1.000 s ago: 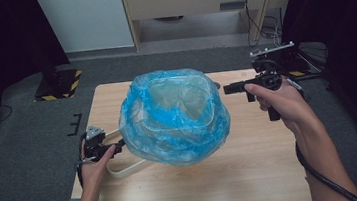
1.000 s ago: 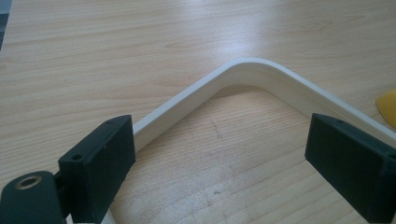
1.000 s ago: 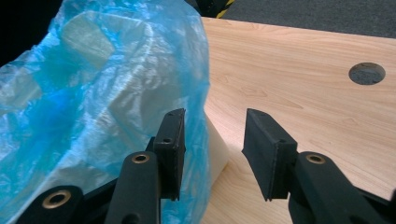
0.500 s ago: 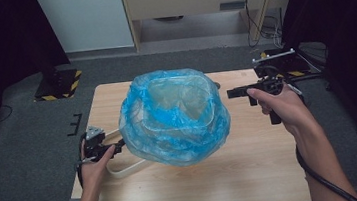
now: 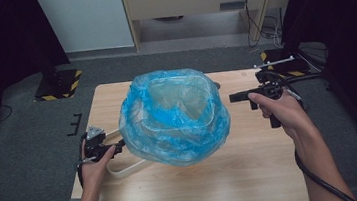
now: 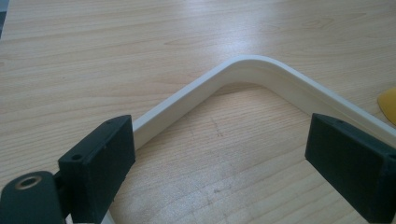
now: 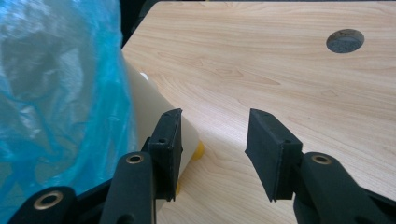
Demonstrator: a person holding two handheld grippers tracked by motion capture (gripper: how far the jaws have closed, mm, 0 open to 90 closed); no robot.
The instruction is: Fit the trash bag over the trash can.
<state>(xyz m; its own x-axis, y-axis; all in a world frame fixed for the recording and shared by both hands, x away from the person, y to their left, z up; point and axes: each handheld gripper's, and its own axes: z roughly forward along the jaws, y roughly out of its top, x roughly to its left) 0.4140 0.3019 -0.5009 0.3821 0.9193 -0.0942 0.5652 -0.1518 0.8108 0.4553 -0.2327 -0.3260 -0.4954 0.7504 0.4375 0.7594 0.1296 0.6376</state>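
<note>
A: How far has the work been carried?

B: The blue bag [image 5: 173,121] is already draped over the white bin [image 7: 154,116] at the table's [image 5: 254,173] centre; settling is judged left.

A: And the grippers?

B: The left gripper [image 6: 219,158] is spread around a white frame [image 6: 243,70] near left; the right gripper [image 7: 212,149] is held released, grasping nothing

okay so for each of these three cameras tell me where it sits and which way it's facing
High view: above the person's side, looking forward and down on the wooden table; forearms, left gripper and right gripper show.
Left gripper view: rides that gripper, faces the white frame; both jaws apart.
Right gripper view: faces across the table beside the bin; jaws apart.
Shared: the blue bag shows from above and from the right gripper.
</note>
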